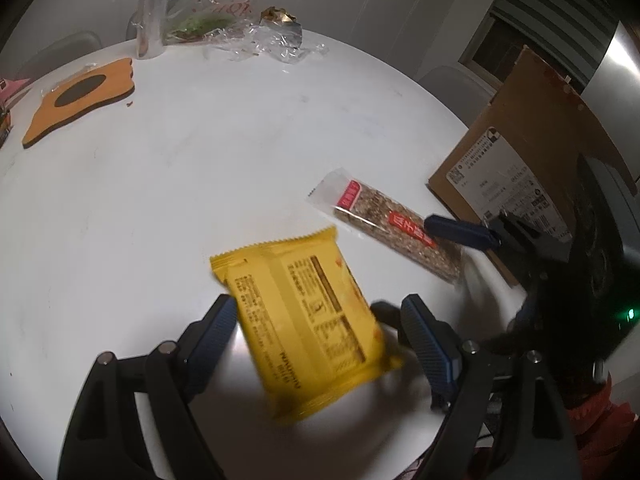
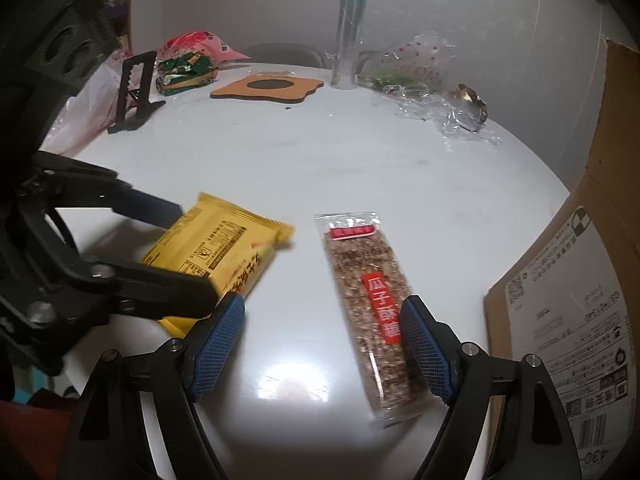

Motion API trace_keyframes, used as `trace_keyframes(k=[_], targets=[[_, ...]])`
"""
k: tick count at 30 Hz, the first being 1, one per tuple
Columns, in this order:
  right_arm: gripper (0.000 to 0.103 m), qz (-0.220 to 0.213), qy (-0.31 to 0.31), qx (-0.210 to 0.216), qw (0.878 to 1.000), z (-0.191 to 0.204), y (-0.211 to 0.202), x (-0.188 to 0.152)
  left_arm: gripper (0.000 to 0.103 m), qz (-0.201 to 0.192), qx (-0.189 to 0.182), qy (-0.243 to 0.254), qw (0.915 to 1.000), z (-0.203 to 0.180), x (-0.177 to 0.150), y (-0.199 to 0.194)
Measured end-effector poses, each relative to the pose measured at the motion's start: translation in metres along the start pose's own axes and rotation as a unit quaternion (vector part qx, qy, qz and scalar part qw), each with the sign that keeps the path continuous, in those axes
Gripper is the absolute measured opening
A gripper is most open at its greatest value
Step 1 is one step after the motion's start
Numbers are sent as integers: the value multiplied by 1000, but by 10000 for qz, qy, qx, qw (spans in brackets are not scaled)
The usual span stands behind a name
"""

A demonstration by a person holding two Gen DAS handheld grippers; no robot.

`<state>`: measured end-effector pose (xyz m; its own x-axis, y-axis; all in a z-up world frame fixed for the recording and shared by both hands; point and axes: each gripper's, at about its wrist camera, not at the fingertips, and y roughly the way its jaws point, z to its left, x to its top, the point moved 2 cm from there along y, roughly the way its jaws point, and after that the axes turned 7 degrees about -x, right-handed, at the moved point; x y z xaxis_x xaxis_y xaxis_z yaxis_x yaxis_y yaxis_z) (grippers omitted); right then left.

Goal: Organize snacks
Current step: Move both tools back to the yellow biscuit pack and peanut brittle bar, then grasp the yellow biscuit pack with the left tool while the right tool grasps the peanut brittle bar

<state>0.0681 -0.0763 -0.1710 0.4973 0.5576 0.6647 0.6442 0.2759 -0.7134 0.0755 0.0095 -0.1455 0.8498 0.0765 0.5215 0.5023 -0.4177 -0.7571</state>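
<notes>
A yellow snack packet lies on the white round table, between the wide-open fingers of my left gripper. It also shows in the right wrist view, with the left gripper around it. A clear-wrapped seed bar with a red label lies between the open fingers of my right gripper, close to the right pad. In the left wrist view the seed bar has a blue fingertip of the right gripper on it.
A cardboard box stands at the table's right edge. At the back are a wooden coaster, a tall clear tube, crumpled cellophane, green snack packs, a black stand and a plastic bag.
</notes>
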Motion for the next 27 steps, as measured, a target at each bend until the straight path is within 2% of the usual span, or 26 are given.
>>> trace_keyframes(k=[5,16,17,19,21,24,27], targets=[[81,21,106,290,9995,3,-4,-3,82,35,86,110,9999,-3,3,6],[80,164,66,-107,9998,-14,-4,-10,82,34,65,228,9997,-5,-1,4],[79,151,106,-105,9998,-15,-4,-11,82,49,82,265,9996,-6,-2,4],[68,139,133,-145,9997,-17,-5,-11,82,65,128,328,9994,-8,-3,3],[64,145,133,-158,9997,-17,-7,-10,82,70,177,397,9990,-11,-6,3],[61,181,156,-35,9997,-15,-12,-12,80,104,270,480,9984,-12,-10,4],[61,188,194,111,9996,-10,-17,-14,73,167,342,533,9979,-11,-14,5]])
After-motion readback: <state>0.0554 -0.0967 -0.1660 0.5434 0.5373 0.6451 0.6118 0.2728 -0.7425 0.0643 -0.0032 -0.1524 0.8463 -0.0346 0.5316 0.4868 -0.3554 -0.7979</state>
